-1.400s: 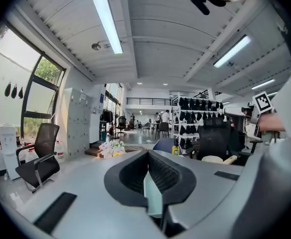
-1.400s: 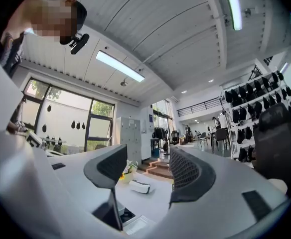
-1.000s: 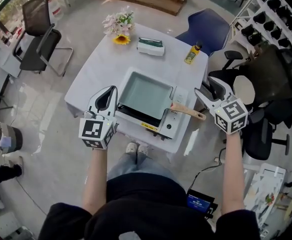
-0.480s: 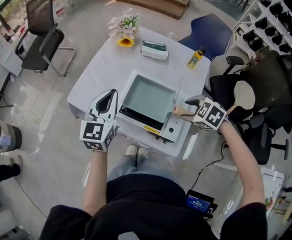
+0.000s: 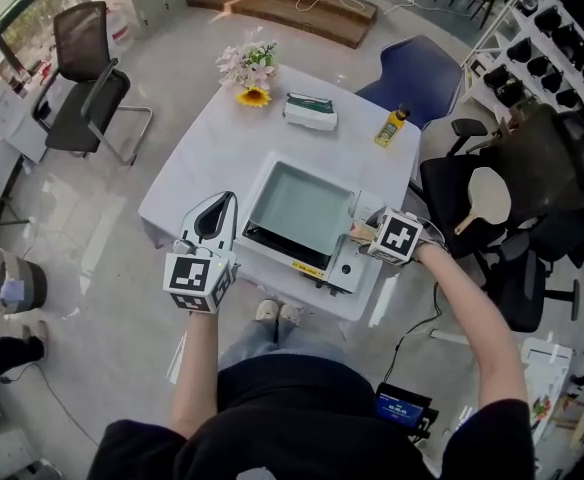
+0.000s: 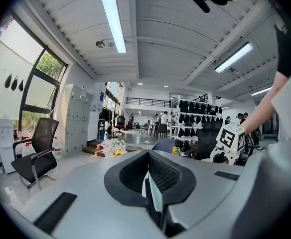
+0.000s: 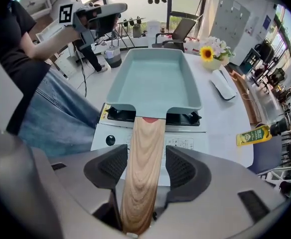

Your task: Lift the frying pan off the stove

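While the square pale-green frying pan (image 5: 300,206) sits on the black burner supports of a white single-burner stove (image 5: 337,260) at the near edge of the white table (image 5: 212,138), its wooden handle (image 7: 143,168) runs out to the person's right and lies between the jaws of the right gripper (image 5: 364,230). Those jaws stand apart, with a narrow gap on each side of the wood. The left gripper (image 5: 215,213) is held off the stove's left side with its jaws together on nothing. Stove front: one black knob (image 7: 109,140), a printed panel (image 7: 183,143) and a yellow strip label (image 5: 300,263), the lettering too small to read. Far side of table: a bunch of flowers with a sunflower (image 5: 247,68), a flat white-and-green packet (image 5: 310,111), and a yellow bottle (image 5: 389,126) with a green label, its text unreadable. Both gripper cubes carry black-and-white square markers.
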Demonstrator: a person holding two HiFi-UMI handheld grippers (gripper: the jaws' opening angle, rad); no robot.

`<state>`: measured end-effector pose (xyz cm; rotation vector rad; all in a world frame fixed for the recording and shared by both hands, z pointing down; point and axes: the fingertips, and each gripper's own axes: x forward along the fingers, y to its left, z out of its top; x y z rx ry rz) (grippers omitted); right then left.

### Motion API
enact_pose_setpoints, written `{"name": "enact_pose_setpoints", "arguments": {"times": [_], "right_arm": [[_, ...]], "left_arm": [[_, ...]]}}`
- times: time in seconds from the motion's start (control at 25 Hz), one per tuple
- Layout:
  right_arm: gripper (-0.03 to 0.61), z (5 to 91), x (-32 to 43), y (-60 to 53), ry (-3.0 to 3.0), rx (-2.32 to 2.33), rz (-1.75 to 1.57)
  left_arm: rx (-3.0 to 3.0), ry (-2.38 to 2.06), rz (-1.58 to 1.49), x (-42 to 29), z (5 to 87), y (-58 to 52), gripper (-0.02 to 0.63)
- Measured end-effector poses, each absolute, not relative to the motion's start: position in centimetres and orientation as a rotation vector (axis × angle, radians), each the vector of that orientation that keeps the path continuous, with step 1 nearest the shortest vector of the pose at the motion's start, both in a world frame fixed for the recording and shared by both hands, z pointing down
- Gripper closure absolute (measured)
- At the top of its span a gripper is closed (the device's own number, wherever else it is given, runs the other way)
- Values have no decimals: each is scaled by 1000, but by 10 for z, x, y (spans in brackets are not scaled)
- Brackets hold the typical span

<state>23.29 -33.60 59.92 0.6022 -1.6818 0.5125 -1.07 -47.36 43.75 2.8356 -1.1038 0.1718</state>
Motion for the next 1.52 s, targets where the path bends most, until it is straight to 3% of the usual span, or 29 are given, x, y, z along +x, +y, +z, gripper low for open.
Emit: {"name": "enact_pose_setpoints", "arguments": {"times": [0.48, 0.84, 1.52], "right_arm": [[388, 619, 232, -335, -1620, 578, 559], [513, 627, 234, -333, -1576, 569, 568], [532, 629, 239, -329, -1582, 539, 524]], "left_arm": [[2835, -1103, 165, -8, 436, -480, 594], [2828, -1114, 171, -8, 438, -485, 594], [2817, -1097, 182, -4, 445, -492, 594]]}}
